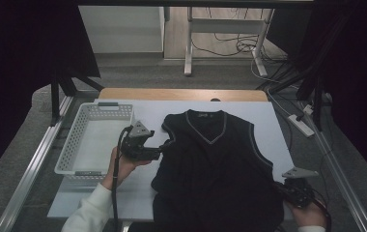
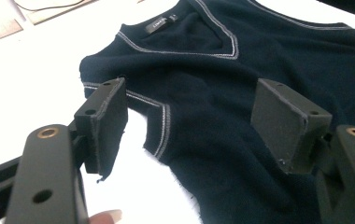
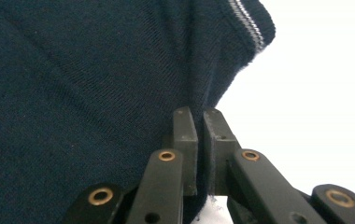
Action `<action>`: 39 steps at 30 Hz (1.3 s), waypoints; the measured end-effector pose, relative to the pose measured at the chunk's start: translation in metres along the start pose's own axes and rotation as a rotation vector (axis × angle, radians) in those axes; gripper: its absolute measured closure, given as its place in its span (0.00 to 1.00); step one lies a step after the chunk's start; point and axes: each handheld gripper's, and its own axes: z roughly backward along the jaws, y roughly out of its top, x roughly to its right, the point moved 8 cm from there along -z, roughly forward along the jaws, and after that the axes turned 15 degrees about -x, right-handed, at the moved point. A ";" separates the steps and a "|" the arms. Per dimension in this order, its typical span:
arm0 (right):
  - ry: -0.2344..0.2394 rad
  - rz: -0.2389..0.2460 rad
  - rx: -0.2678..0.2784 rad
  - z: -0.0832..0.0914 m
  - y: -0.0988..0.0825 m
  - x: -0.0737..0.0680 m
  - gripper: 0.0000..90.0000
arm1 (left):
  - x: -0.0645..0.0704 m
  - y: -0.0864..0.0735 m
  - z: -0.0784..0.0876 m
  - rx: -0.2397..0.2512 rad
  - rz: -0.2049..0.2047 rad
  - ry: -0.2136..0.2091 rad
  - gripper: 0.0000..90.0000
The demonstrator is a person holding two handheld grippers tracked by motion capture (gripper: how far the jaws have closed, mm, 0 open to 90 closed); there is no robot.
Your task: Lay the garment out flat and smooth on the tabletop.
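A dark navy sleeveless V-neck vest (image 1: 210,159) with pale trim lies flat on the white table top (image 1: 268,121), neck toward the far side. My left gripper (image 1: 164,145) is open at the vest's left armhole. In the left gripper view the vest (image 2: 222,79) and its trimmed armhole edge (image 2: 164,126) lie between the wide-apart pads (image 2: 108,121) of the left gripper (image 2: 192,109), untouched. My right gripper (image 1: 277,186) is at the vest's lower right side. In the right gripper view the right gripper (image 3: 199,116) is shut on the side edge of the vest (image 3: 73,93).
A white perforated basket (image 1: 73,145) stands left of the vest, right beside my left hand. A wooden strip (image 1: 181,94) marks the table's far edge. A power strip (image 1: 301,123) and cables lie on the floor at the right.
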 end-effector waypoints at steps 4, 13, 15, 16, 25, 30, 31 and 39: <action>0.008 -0.022 0.011 0.003 -0.009 0.005 0.94 | 0.000 0.000 0.000 0.001 -0.002 -0.001 0.31; 0.085 0.051 0.183 0.029 0.026 -0.038 0.60 | 0.001 0.001 -0.001 -0.001 -0.002 0.001 0.31; 0.131 0.086 0.205 0.032 0.033 -0.055 0.57 | 0.001 0.001 -0.001 -0.003 -0.001 0.001 0.31; 0.150 0.109 0.214 0.033 0.038 -0.065 0.55 | 0.001 0.001 -0.001 -0.003 -0.002 0.001 0.31; 0.318 0.296 0.246 0.029 0.076 -0.155 0.49 | 0.002 0.001 -0.002 -0.008 -0.004 0.001 0.30; 0.347 0.396 0.221 0.021 0.086 -0.194 0.48 | 0.002 0.001 -0.001 -0.004 -0.005 -0.001 0.30; 0.349 0.412 0.217 0.020 0.087 -0.201 0.48 | 0.002 0.001 -0.001 -0.005 -0.004 -0.001 0.30; 0.376 0.511 0.180 0.007 0.097 -0.245 0.48 | 0.003 0.001 -0.002 -0.008 -0.005 0.000 0.30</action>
